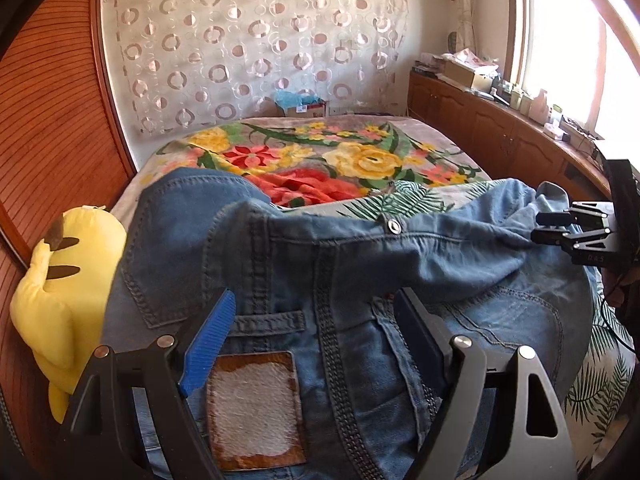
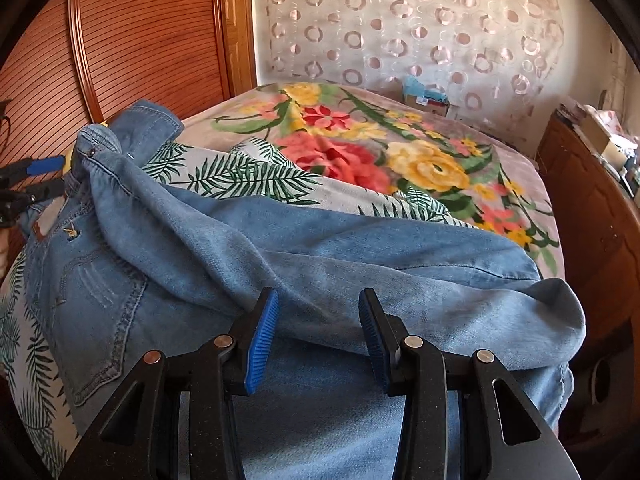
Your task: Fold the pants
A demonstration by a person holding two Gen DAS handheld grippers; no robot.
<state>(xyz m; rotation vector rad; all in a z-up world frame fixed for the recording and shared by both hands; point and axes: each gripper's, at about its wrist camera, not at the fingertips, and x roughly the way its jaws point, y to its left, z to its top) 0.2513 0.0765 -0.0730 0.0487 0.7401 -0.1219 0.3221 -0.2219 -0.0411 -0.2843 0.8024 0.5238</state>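
Note:
Light blue denim pants (image 1: 360,264) lie on the bed, folded over lengthwise, waistband with a tan patch (image 1: 254,408) near me. My left gripper (image 1: 316,312) is open over the waistband, fingers apart with denim between them. In the right wrist view the pants (image 2: 320,264) stretch from the waist at left to the leg ends at right. My right gripper (image 2: 318,328) is open, its blue pads (image 2: 262,340) either side of a raised leg fold. The right gripper also shows at the pants' far end in the left wrist view (image 1: 560,228).
A floral blanket (image 1: 320,156) and a leaf-print sheet (image 2: 224,176) cover the bed. A yellow plush toy (image 1: 68,292) sits at the left beside the wooden wardrobe (image 1: 48,128). A wooden cabinet (image 1: 500,128) with clutter runs under the window at right.

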